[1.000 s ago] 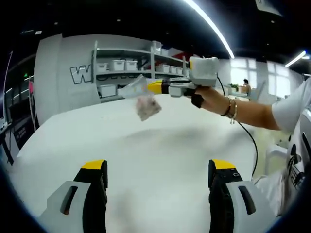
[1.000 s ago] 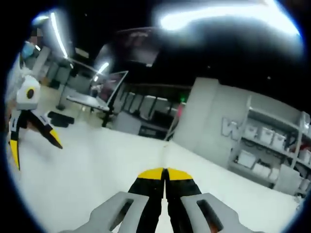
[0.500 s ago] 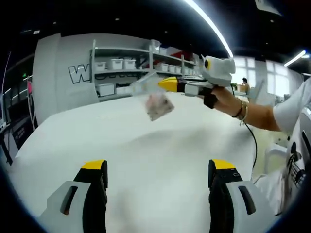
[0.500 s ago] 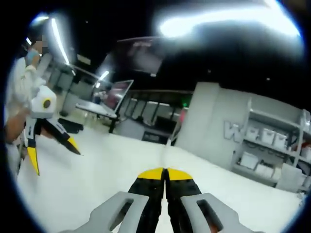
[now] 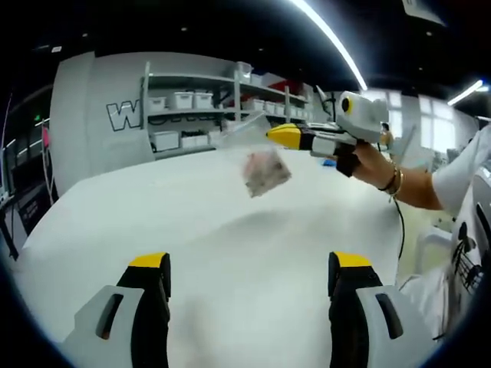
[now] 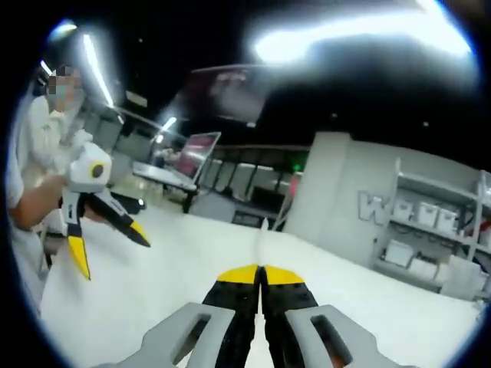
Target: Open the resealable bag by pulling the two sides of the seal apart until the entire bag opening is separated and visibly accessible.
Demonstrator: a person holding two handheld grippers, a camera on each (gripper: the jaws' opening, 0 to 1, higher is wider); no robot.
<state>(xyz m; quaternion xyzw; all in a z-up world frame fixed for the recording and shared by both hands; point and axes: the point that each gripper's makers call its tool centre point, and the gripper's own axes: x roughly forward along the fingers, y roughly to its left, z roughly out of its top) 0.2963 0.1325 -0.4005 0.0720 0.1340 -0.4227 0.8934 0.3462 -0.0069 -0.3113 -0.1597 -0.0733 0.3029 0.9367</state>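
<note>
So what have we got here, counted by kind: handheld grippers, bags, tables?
Handheld grippers: 2, the open left gripper and the right gripper shut on the bag's top edge.
Resealable bags: 1, the clear resealable bag hanging in the air.
Tables: 1, the white table.
Total: 4.

Premises are an indoor workshop or laboratory hall of industrial character. The ceiling is dark and unfinished, lit by long linear light strips point(image 5: 330, 34). A broad white worktable point(image 5: 230, 230) occupies the foreground. Behind it stands a grey partition wall point(image 5: 96, 115) bearing large white lettering point(image 5: 126, 115), partly hidden by open metal shelving point(image 5: 199, 100) stocked with rows of white storage bins point(image 5: 184, 100). In the right gripper view, further desks point(image 6: 157, 175) and an upright display screen point(image 6: 197, 153) stand in the background, alongside a second sight of the shelving and bins point(image 6: 418, 257). Bright windows point(image 5: 433, 130) show at the far end of the hall.
</note>
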